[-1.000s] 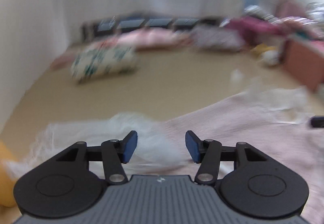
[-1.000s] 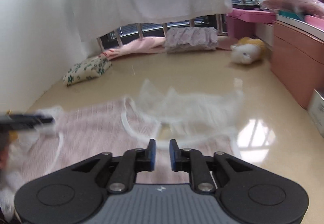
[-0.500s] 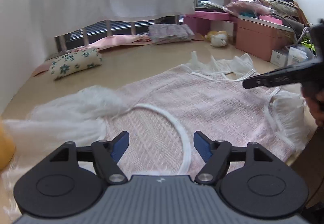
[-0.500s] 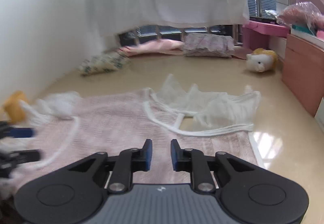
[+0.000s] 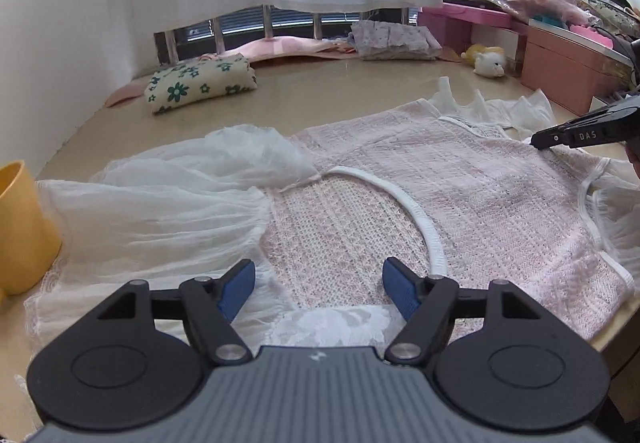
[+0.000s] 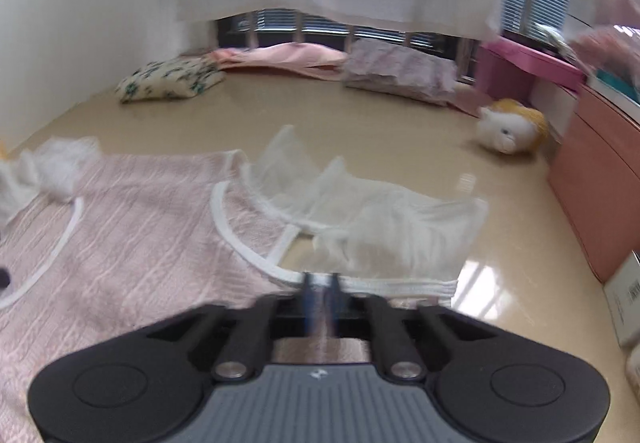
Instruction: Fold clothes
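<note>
A pink knit top (image 5: pixel 460 203) with sheer white sleeves (image 5: pixel 180 211) lies spread flat on the beige table (image 5: pixel 320 99). Its white neckline band (image 5: pixel 404 199) curves across the middle. My left gripper (image 5: pixel 318 291) hovers open low over the near hem, blue pads wide apart with nothing between them. My right gripper (image 6: pixel 320 283) has its fingers close together right at the white trim (image 6: pixel 392 287) of the right sleeve (image 6: pixel 400 223). Blur hides whether cloth is pinched. In the left wrist view, the right gripper's fingertips (image 5: pixel 560 135) touch the top's far right shoulder.
A yellow cup (image 5: pixel 20 227) stands at the left by the sleeve. Folded floral cloth (image 5: pixel 200 83), a pink garment (image 6: pixel 280 57) and a lilac pile (image 5: pixel 392 41) lie along the back. A plush toy (image 6: pixel 508 127) and pink boxes (image 5: pixel 568 71) sit to the right. The table edge (image 5: pixel 612 327) runs near right.
The left gripper swung right and pulled back over the top, its jaws spreading wider. The right gripper dropped forward onto the sleeve trim.
</note>
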`<state>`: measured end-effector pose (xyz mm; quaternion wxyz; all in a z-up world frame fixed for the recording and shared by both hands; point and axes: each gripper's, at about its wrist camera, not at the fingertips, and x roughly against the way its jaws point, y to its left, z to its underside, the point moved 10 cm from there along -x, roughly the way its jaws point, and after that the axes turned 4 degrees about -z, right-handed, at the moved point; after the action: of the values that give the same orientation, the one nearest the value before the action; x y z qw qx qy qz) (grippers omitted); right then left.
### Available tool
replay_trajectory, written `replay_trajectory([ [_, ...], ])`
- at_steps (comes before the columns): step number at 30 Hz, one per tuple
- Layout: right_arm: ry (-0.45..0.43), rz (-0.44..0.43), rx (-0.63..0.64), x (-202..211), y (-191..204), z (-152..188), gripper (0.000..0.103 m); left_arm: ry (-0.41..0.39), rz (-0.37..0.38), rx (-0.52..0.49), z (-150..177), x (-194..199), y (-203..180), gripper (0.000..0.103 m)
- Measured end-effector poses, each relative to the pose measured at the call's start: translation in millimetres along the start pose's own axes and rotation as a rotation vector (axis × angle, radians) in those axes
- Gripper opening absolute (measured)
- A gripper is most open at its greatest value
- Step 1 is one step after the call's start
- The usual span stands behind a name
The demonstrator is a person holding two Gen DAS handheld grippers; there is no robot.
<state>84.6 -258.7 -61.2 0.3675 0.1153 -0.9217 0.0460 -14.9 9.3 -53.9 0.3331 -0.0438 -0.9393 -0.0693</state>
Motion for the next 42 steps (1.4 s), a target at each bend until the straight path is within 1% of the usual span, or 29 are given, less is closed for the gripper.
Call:
replay_trajectory([
  [1,-0.001,0.002,0.007,0,2,-2,0.0,0.006,0.002,0.006,-1,-1,1,0.072],
  [5,-0.081,0.002,-0.119,3,-16,-23,0.0,0.02,-0.007,0.004,-2,-2,0,0.075],
  [7,-0.062,0.0,-0.114,-9,-17,-21,0.0,0.014,-0.049,-0.02,-4,2,-2,0.075],
  [8,-0.043,-0.011,-0.113,-15,-16,-17,0.001,-0.001,-0.094,-0.025,-9,8,-2,0.075],
  [9,-0.045,-0.019,-0.114,-16,-16,-15,0.005,-0.031,-0.108,-0.025,-16,18,-7,0.073],
  [10,-0.049,-0.033,-0.116,-14,-15,-15,0.007,-0.086,-0.066,-0.014,-26,36,-19,0.072],
  [11,-0.052,-0.047,-0.117,-11,-15,-15,0.009,-0.139,-0.003,0.0,-37,53,-35,0.072],
  [12,-0.056,-0.061,-0.119,-8,-15,-15,0.012,-0.171,0.094,0.001,-45,66,-61,0.072],
  [14,-0.048,-0.091,-0.103,-3,-13,-17,0.013,-0.185,0.263,-0.056,-51,80,-129,0.072],
  [15,-0.039,-0.107,-0.089,-1,-12,-18,0.013,-0.182,0.323,-0.085,-51,81,-159,0.069],
  [16,-0.031,-0.123,-0.075,1,-11,-20,0.013,-0.162,0.338,-0.114,-47,71,-183,0.065],
  [17,-0.022,-0.137,-0.061,2,-10,-21,0.014,-0.141,0.354,-0.144,-42,62,-207,0.054],
  [19,0.003,-0.149,-0.043,-1,-8,-21,0.014,-0.093,0.372,-0.192,-33,40,-250,0.051],
  [20,0.018,-0.153,-0.035,-4,-7,-20,0.014,-0.062,0.349,-0.19,-27,28,-257,0.046],
  [22,0.046,-0.16,-0.018,-10,-6,-19,0.014,-0.042,0.301,-0.184,-20,15,-260,0.037],
  [24,0.059,-0.157,-0.003,-15,-4,-16,0.014,-0.046,0.326,-0.176,-18,22,-257,0.017],
  [25,0.059,-0.151,0.003,-16,-3,-16,0.013,-0.048,0.338,-0.173,-18,26,-256,0.004],
  [26,0.058,-0.146,0.009,-16,-3,-16,0.004,-0.05,0.351,-0.169,-17,30,-254,0.002],
  [27,0.057,-0.139,0.015,-17,-2,-16,0.0,-0.052,0.363,-0.165,-17,33,-253,0.001],
  [28,0.054,-0.13,0.018,-17,-2,-16,0.0,-0.054,0.376,-0.161,-16,37,-252,0.001],
  [32,0.022,-0.083,-0.002,-20,-5,-17,0.0,-0.061,0.426,-0.145,-14,51,-246,0.001],
  [34,0.015,-0.073,-0.018,-18,-5,-16,0.001,-0.065,0.451,-0.137,-13,59,-244,0.006],
  [35,0.025,-0.077,-0.024,-15,-5,-15,0.007,-0.067,0.464,-0.133,-13,63,-242,0.007],
  [36,0.03,-0.088,-0.027,-8,-3,-14,0.011,-0.069,0.476,-0.129,-12,66,-241,0.012],
  [37,0.013,-0.109,-0.021,2,1,-12,0.012,-0.088,0.492,-0.115,-14,74,-235,0.026],
  [38,-0.004,-0.13,-0.013,11,5,-10,0.012,-0.13,0.487,-0.091,-19,85,-217,0.047],
  [39,-0.016,-0.149,0.007,20,11,-6,0.013,-0.154,0.43,-0.08,-21,89,-196,0.05],
  [40,-0.011,-0.155,0.03,26,15,2,0.013,-0.167,0.367,-0.074,-20,90,-174,0.049],
  [42,0.016,-0.129,0.057,32,18,19,0.013,-0.151,0.223,-0.081,-5,78,-129,0.049],
])
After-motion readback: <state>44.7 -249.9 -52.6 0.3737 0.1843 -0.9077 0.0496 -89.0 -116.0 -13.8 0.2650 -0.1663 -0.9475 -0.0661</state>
